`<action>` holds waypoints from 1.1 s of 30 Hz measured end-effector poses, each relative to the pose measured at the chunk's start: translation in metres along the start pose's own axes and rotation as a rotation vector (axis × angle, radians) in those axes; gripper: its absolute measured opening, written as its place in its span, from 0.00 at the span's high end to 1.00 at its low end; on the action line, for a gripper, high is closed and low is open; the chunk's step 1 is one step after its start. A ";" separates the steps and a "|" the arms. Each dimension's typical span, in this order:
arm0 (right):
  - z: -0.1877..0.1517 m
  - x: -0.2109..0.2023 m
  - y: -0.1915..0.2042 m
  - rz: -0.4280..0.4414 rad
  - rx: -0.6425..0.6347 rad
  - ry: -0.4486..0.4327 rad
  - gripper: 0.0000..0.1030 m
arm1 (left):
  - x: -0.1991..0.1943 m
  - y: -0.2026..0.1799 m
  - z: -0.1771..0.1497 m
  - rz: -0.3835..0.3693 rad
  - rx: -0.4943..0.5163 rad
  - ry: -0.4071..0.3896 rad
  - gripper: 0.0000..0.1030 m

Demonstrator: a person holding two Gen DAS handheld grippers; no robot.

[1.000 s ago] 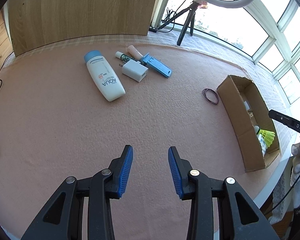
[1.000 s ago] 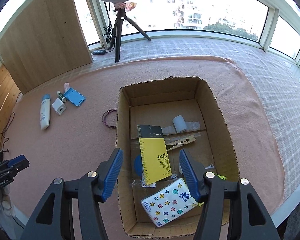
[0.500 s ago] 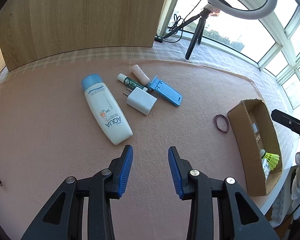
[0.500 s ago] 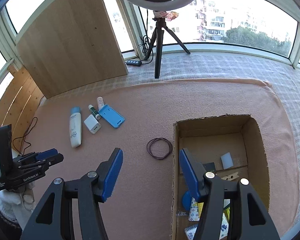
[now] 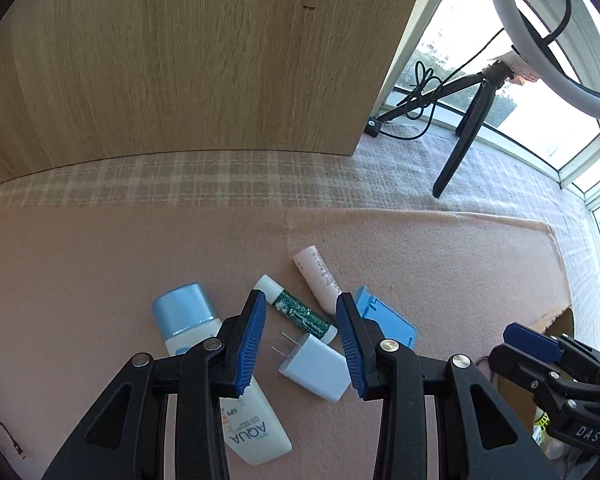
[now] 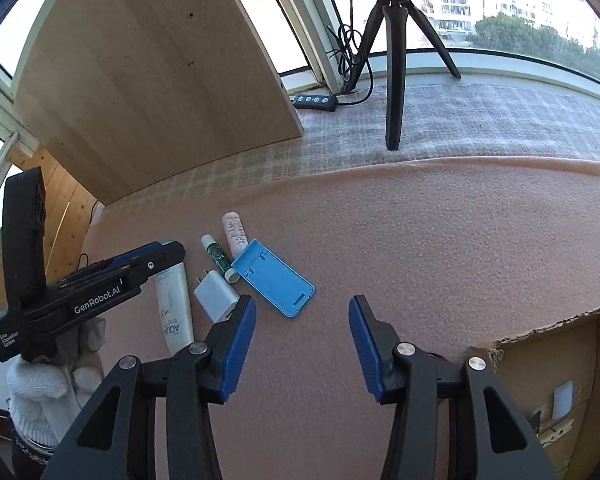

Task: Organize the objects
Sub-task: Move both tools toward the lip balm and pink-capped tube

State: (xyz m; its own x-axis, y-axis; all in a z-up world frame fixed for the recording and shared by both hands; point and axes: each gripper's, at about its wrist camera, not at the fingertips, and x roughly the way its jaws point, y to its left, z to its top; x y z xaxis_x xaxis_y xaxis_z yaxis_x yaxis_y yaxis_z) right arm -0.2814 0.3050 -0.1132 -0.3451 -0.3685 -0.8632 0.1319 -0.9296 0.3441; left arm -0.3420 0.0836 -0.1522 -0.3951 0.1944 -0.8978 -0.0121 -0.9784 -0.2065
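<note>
Sitting at the pink mat's edge, the cardboard box (image 6: 548,364) shows a white card and clothespin inside, while the left gripper (image 5: 300,344) hangs unclenched over the white charger (image 5: 314,366) and the right gripper (image 6: 302,344), empty, is closing.

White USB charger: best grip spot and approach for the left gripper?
Grip the white charger across its flat body sides, coming from above; the left gripper already straddles it. It lies flat, prongs pointing toward the sunscreen bottle; keep the jaws off the prongs and the green tube.
</note>
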 end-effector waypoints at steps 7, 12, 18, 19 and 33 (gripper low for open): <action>0.019 0.039 0.013 -0.006 -0.044 0.046 0.57 | 0.046 0.012 0.034 -0.014 -0.068 0.034 0.62; 0.028 0.067 0.025 -0.011 -0.089 0.080 0.57 | 0.067 0.014 0.037 -0.035 -0.085 0.069 0.69; 0.038 0.096 0.036 -0.005 -0.126 0.109 0.57 | 0.077 0.012 0.025 -0.054 -0.072 0.102 0.83; 0.039 0.099 0.037 -0.012 -0.132 0.112 0.57 | 0.077 0.012 0.022 -0.054 -0.073 0.103 0.83; 0.011 0.087 0.020 0.019 -0.102 0.169 0.73 | 0.056 -0.008 -0.053 -0.112 -0.054 0.107 0.85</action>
State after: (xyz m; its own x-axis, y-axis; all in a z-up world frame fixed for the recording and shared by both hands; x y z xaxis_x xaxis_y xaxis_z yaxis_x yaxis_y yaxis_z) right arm -0.3186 0.2550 -0.1772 -0.1816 -0.3739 -0.9095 0.2337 -0.9148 0.3294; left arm -0.3148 0.1060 -0.2213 -0.2940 0.3116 -0.9036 -0.0005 -0.9454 -0.3259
